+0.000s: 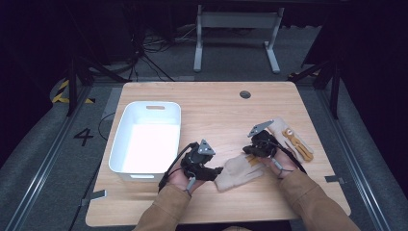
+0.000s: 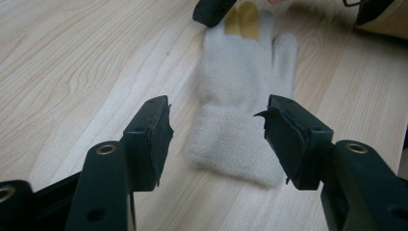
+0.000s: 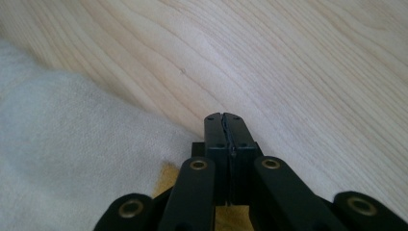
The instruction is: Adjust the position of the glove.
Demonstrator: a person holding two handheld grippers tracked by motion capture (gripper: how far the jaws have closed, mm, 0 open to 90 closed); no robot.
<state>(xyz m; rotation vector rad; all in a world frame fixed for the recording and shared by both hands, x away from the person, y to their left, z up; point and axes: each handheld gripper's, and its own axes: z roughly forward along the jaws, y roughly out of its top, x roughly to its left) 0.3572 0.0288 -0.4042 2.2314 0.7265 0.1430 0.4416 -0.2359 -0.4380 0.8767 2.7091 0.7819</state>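
Note:
A cream knit glove (image 1: pixel 238 172) lies flat on the wooden table (image 1: pixel 216 110), cuff toward my left gripper (image 1: pixel 219 172). In the left gripper view the glove (image 2: pixel 240 77) has yellow fingertips at its far end. My left gripper (image 2: pixel 216 130) stands open, its jaws on either side of the cuff and apart from it. My right gripper (image 1: pixel 248 150) is shut, its tip (image 2: pixel 211 10) over the glove's yellow fingers. In the right gripper view the shut jaws (image 3: pixel 224 118) sit above a yellow patch, with the glove (image 3: pixel 57 144) at the left. No cloth shows between them.
A second cream glove (image 1: pixel 294 142) with tan markings lies to the right of my right hand. An empty white bin (image 1: pixel 120 127) stands at the left of the table. A round cable hole (image 1: pixel 245 94) is near the far edge.

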